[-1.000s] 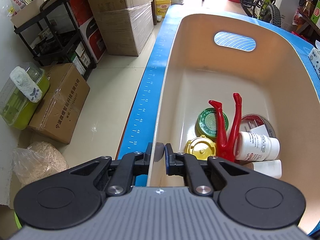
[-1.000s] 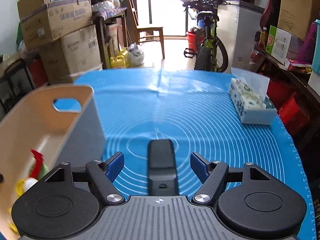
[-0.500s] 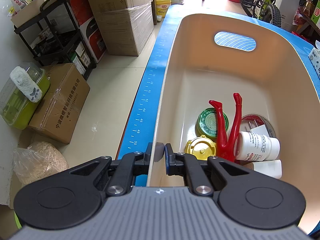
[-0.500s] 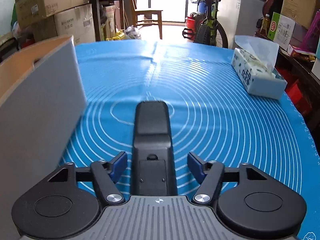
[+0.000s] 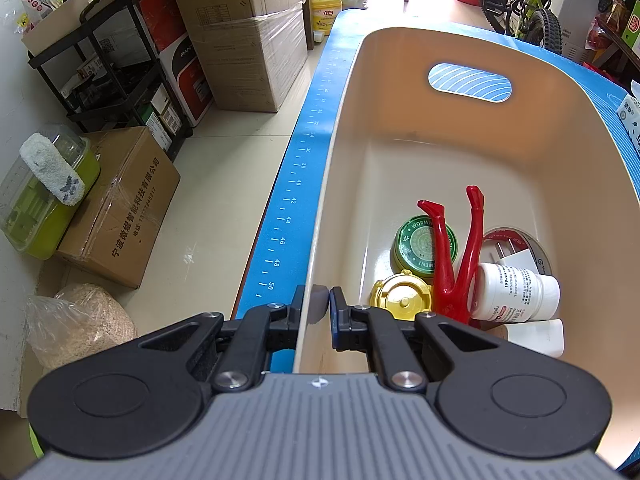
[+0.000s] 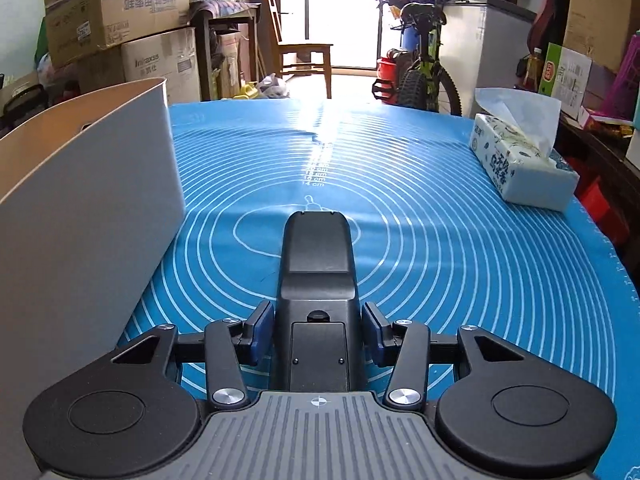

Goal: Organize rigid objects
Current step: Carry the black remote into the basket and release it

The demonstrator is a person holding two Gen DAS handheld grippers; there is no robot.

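left gripper (image 5: 323, 307) clamped on the near rim of the bin (image 5: 472, 136), one finger outside the wall, one inside. in the bin, near corner: green tin (image 5: 420, 246), gold lid (image 5: 400, 300), red clip (image 5: 456, 268), white bottle (image 5: 516, 292), all bunched together. right gripper (image 6: 318, 334) low over the blue mat (image 6: 460, 248), fingers just closing in on a black device (image 6: 316, 276) lying flat beside the bin; pads at its sides, contact not clear. tissue pack (image 6: 520, 160) well off to the right.
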